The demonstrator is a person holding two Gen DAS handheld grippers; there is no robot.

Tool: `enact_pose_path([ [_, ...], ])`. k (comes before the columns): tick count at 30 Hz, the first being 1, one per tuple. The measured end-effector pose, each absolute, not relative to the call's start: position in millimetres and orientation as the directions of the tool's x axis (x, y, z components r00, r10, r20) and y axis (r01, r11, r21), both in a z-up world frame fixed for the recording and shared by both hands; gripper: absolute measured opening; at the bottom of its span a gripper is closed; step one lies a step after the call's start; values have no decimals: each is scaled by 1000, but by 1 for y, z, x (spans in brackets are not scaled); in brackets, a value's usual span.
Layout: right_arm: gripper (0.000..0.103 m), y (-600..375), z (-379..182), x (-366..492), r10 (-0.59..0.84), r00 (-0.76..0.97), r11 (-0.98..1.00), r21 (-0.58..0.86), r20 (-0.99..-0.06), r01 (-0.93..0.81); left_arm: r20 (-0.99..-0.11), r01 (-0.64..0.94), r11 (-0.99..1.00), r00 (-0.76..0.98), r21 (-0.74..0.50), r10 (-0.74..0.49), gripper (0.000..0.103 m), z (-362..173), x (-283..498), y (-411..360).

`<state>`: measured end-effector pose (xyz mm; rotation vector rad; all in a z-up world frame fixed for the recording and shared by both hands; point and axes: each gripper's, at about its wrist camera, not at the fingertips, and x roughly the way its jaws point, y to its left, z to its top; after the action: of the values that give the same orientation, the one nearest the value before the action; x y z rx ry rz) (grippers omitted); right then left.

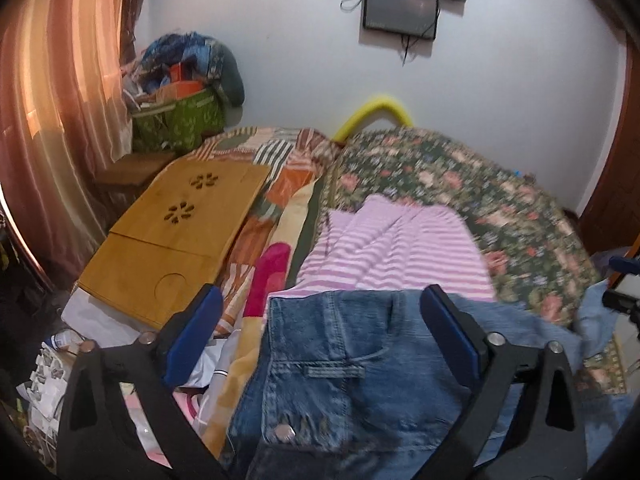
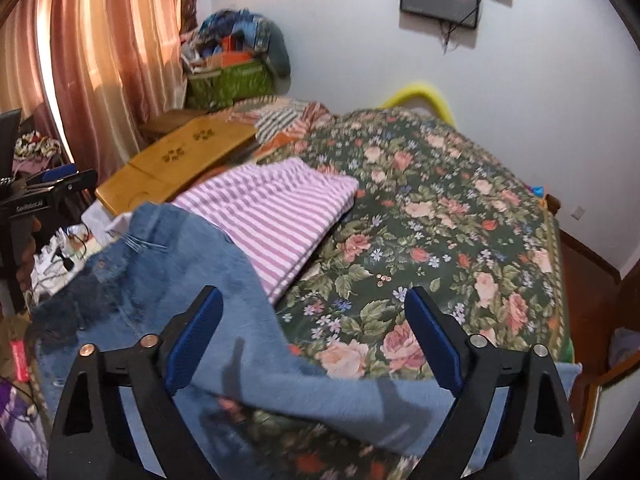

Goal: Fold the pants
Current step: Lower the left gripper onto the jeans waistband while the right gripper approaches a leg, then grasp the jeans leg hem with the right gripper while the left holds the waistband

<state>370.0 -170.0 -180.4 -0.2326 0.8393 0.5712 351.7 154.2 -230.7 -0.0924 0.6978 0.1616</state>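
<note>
Folded pink-striped garment (image 2: 276,216) lies on the bed just beyond the jeans (image 1: 340,364); wooden lap tray (image 1: 176,236) sits further left. Left hand-held gripper (image 1: 322,336) fingers spread wide over the jeans' waistband. Right hand-held gripper (image 2: 314,338) likewise apart above a leg. Floral bedspread (image 2: 440,208), curtain (image 2: 100,60), white wall.

I see the jeans (image 1: 344,364) lying on the bedspread (image 2: 440,208) nearest me, the folded striped garment (image 2: 276,208) just behind them, and the wooden lap tray (image 1: 180,232) left of both.
</note>
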Motion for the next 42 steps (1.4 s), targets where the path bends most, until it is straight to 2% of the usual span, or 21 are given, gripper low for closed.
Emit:
enact_pose_path([
  [8,65,-159,-212,413,417,397,772,89,-817,-629,-730,-178,984,676,-31,99,85,-288,392,179],
  [14,63,-148,-237,421,465,275,719,178,-842,-672,-800,-201,977,596,-68,67,74,-327,411,202],
  [17,53,-143,-248,425,462,231,714,206,-856,-669,-810,-201,977,583,-67,64,71,-335,414,207],
  [23,37,-141,-260,426,504,131,686,303,-854,-661,-831,-195,965,556,-176,-39,65,-343,422,219],
  [27,29,-136,-255,418,510,111,657,303,-853,-691,-830,-182,953,548,-241,-105,62,-345,426,227],
  [29,25,-132,-253,413,510,102,640,298,-854,-708,-827,-171,943,541,-284,-151,54,-347,428,229],
  [30,24,-132,-253,412,512,97,635,300,-853,-712,-825,-162,938,538,-306,-176,44,-348,428,229],
  [31,24,-131,-253,409,514,91,630,303,-853,-715,-821,-153,934,535,-324,-197,39,-347,428,229],
  [32,24,-130,-252,407,517,88,626,306,-852,-718,-821,-156,935,538,-318,-189,38,-346,428,228],
  [36,24,-126,-248,391,521,91,606,293,-849,-740,-839,-161,941,515,-296,-176,9,-342,424,222],
  [42,24,-135,-245,384,510,98,621,286,-855,-730,-817,-115,950,546,-291,-184,6,-320,399,209],
])
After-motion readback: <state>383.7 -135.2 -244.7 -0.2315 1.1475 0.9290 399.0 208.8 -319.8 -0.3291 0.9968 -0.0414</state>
